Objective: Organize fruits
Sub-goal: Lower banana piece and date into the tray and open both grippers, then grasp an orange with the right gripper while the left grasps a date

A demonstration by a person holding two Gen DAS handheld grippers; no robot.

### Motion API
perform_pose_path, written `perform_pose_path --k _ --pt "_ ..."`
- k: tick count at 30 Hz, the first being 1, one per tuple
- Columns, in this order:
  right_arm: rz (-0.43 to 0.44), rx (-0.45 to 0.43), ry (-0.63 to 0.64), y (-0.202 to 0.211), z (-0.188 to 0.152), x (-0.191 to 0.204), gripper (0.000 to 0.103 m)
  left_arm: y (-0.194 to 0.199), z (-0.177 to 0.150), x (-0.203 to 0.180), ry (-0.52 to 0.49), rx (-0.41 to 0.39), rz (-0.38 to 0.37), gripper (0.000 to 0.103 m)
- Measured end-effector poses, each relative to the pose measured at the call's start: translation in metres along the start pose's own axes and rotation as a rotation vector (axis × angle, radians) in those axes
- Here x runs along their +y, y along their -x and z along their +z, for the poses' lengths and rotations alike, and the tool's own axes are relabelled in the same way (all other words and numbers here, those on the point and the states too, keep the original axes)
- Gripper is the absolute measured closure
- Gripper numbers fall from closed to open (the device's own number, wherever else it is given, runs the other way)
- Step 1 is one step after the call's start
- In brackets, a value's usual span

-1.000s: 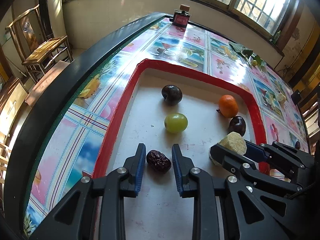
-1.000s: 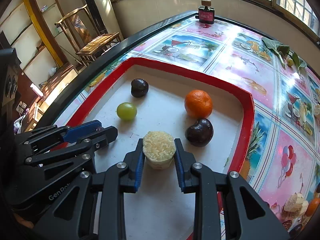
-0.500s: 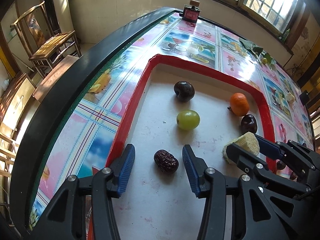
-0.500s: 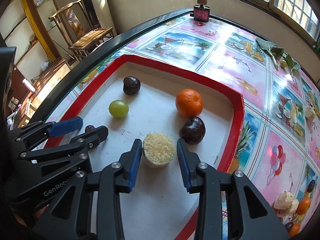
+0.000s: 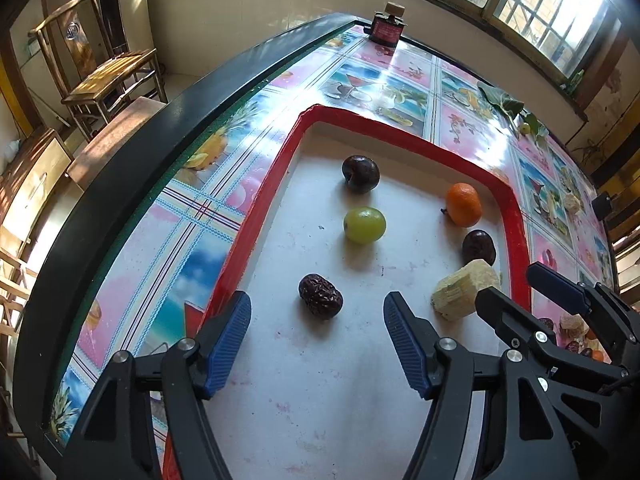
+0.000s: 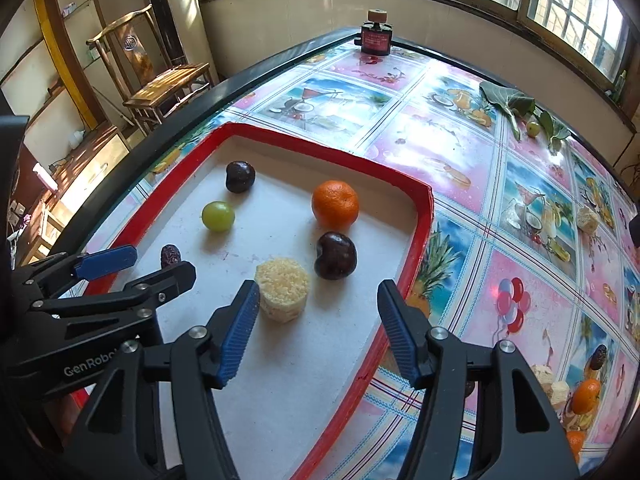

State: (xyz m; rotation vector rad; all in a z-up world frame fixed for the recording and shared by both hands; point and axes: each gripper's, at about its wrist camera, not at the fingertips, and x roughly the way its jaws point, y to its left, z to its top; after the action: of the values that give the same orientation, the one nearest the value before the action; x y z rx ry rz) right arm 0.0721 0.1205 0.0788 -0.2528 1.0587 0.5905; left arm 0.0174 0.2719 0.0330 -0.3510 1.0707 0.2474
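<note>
Left gripper (image 5: 317, 343) spread wide, empty — date (image 5: 320, 296) just ahead; right gripper (image 6: 313, 323) likewise (corn (image 6: 282, 289) on tray (image 6: 425, 216)).

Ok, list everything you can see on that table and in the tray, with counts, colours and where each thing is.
tray: 1, red rim, white floor, on the table
dark plums: 2, one far left in tray, one near orange
orange: 1, orange, far right in tray
grape: 1, green, left in tray
dried date: 1, dark red, near left
sugarcane chunk: 1, pale yellow, near middle
bottle: 1, red, far table edge
leaves: green, far right
chair: 1, wooden, beyond the table
left gripper: open, empty
right gripper: open, empty
</note>
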Motion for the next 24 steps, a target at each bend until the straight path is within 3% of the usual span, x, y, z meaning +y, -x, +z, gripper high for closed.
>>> perform_pose_path --k 13,24 --pt "0.007 -0.07 -0.085 0.049 -0.041 -0.03 0.038 0.028 -0.021 -0.038 -0.026 -0.036 -0.057 0.03" --pt "-0.104 -0.163 -0.258 0.101 -0.122 -0.137 0.038 0.038 -0.049 -0.128 -0.185 -0.043 -0.119 0.03"
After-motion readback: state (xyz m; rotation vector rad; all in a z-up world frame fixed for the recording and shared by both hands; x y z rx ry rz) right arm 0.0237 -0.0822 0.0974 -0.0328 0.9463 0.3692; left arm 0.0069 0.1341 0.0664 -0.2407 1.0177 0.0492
